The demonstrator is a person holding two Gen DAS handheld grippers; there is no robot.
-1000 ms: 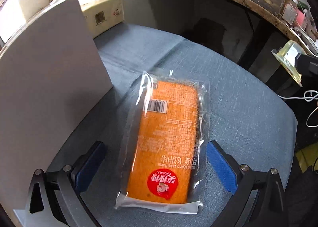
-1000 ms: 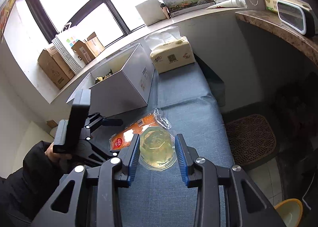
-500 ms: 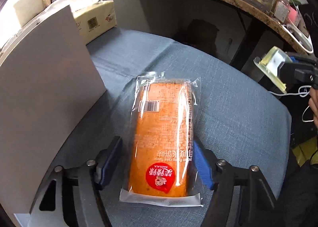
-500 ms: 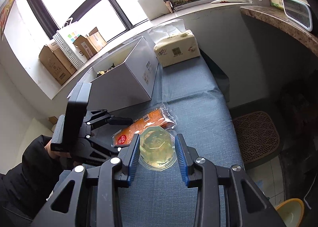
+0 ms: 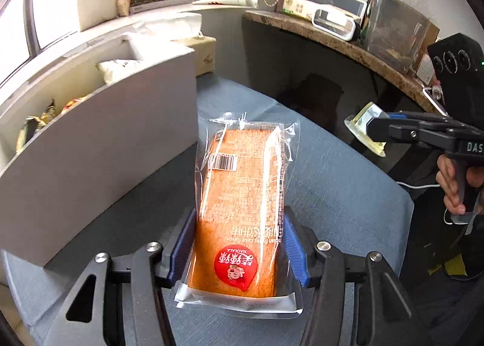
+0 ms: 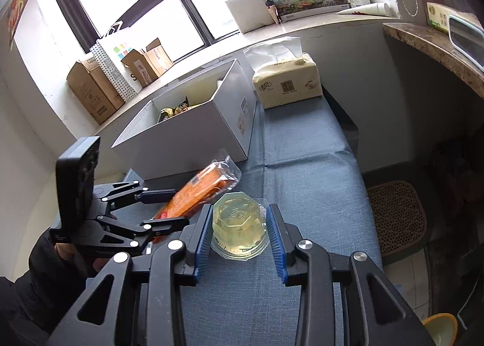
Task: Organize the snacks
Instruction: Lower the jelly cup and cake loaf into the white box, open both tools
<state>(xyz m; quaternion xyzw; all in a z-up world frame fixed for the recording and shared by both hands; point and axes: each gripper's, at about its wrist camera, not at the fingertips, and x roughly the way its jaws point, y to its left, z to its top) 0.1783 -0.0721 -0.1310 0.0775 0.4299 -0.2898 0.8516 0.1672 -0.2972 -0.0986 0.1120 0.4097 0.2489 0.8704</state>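
Between the blue pads of the left gripper [image 5: 239, 247] sits the orange cake packet [image 5: 242, 203], pinched across its width near the end with the red sticker and raised off the blue cloth [image 5: 332, 194], its long body sticking forward with no support. The right gripper [image 6: 239, 235] is closed on a clear jelly cup [image 6: 239, 225], the pads bearing on its sides, held above the cloth near the table's front edge. Just beside the packet stands the white box [image 6: 196, 137], open at the top with several wrapped snacks already lying inside — by my judgement the place both items are meant to go. A tissue pack [image 6: 287, 79] lies beyond the box, against the wall.

What may fail: the film wrapper is slick and loose round the cake, so the packet could slide or droop between the pads as it is carried over the box wall, and its far end could catch on the rim. Squeezing harder would crush the soft cake. The cup's sloping sides could let it squirt out of its grip — and the two grippers, being near each other, could collide over the box.
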